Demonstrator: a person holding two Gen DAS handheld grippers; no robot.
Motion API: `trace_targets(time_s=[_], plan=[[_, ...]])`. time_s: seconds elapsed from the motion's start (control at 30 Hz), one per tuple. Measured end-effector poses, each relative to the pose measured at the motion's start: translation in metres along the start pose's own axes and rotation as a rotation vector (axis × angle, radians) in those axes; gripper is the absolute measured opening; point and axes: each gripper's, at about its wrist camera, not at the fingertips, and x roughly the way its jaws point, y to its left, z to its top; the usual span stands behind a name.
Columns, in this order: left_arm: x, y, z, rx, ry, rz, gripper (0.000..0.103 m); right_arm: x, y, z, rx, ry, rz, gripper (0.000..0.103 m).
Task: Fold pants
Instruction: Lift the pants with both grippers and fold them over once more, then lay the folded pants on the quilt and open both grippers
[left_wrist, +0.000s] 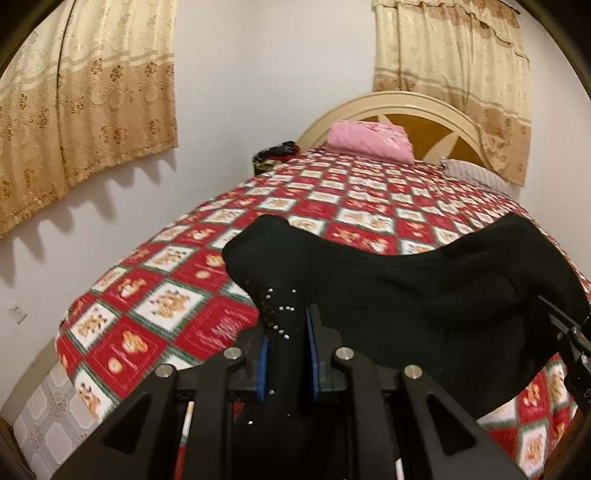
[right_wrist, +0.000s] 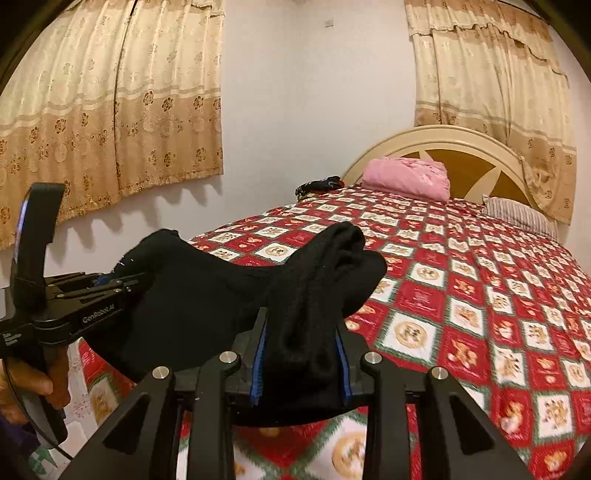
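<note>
The black pants (left_wrist: 406, 295) hang stretched between my two grippers above the near end of the bed. My left gripper (left_wrist: 286, 332) is shut on one bunched end, which has small shiny studs. My right gripper (right_wrist: 301, 332) is shut on the other bunched end of the pants (right_wrist: 314, 295). The left gripper (right_wrist: 122, 282) also shows at the left of the right wrist view, held in a hand. The right gripper's body (left_wrist: 569, 339) shows at the right edge of the left wrist view. The middle of the pants sags between them.
The bed has a red, white and green checked cover (left_wrist: 332, 199) (right_wrist: 480, 277). A folded pink cloth (left_wrist: 369, 142) (right_wrist: 406, 177), a dark bundle (left_wrist: 273, 155) and a striped pillow (right_wrist: 517, 214) lie by the headboard. Curtains hang on the walls; tiled floor lies at left.
</note>
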Motion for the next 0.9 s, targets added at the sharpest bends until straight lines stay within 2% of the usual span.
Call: trace_targets(time_s=[0.2, 0.3, 0.43, 0.53, 0.63, 0.7, 0.73, 0.8, 0.87, 0.9], plan=[[0.035, 0.001, 0.008, 0.035, 0.004, 0.072, 0.018, 0.049, 0.000, 0.004, -0.009, 0.052, -0.023, 0.032], [0.061, -0.002, 0.003, 0.058, 0.048, 0.089, 0.018, 0.071, -0.001, -0.002, -0.026, 0.096, -0.046, 0.032], [0.086, -0.007, -0.006, 0.065, 0.126, 0.090, 0.018, 0.099, -0.004, -0.020, -0.045, 0.177, -0.077, 0.032], [0.092, -0.007, -0.016, 0.084, 0.150, 0.109, 0.018, 0.113, -0.009, -0.034, -0.056, 0.229, -0.095, 0.032], [0.100, 0.001, -0.026, 0.062, 0.198, 0.087, 0.023, 0.128, -0.021, -0.042, -0.008, 0.309, -0.067, 0.032], [0.101, 0.004, -0.030, 0.057, 0.199, 0.083, 0.026, 0.130, -0.025, -0.042, 0.013, 0.319, -0.051, 0.034], [0.100, 0.005, -0.029, 0.052, 0.199, 0.081, 0.029, 0.131, -0.026, -0.043, 0.013, 0.326, -0.049, 0.035], [0.101, 0.005, -0.028, 0.058, 0.206, 0.097, 0.035, 0.134, -0.027, -0.045, 0.021, 0.343, -0.048, 0.046], [0.099, 0.007, -0.027, 0.065, 0.205, 0.164, 0.064, 0.135, -0.031, -0.045, 0.043, 0.359, -0.049, 0.053], [0.098, 0.009, -0.027, 0.068, 0.208, 0.186, 0.070, 0.135, -0.034, -0.044, 0.053, 0.363, -0.044, 0.058]])
